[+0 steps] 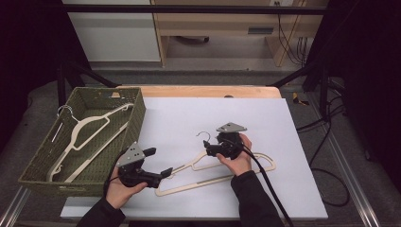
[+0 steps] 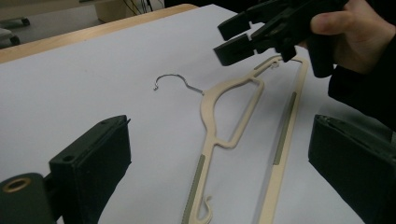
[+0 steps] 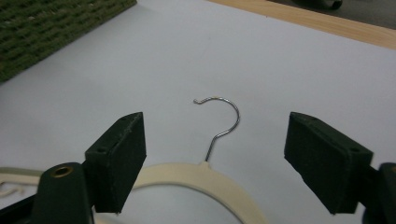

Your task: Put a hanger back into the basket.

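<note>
Two open claws (image 1: 160, 163) (image 1: 211, 144) flank unlabelled hanger (image 1: 222, 170).

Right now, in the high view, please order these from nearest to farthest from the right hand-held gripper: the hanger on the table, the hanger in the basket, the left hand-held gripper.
1. Hanger on the table, directly under the right hand-held gripper.
2. Left hand-held gripper, to its left.
3. Hanger in the basket, far left.

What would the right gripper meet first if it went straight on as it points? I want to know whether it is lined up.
Probably the hanger: its neck and wire hook lie between the open jaws of the right gripper. Depth is hard to judge.
</note>
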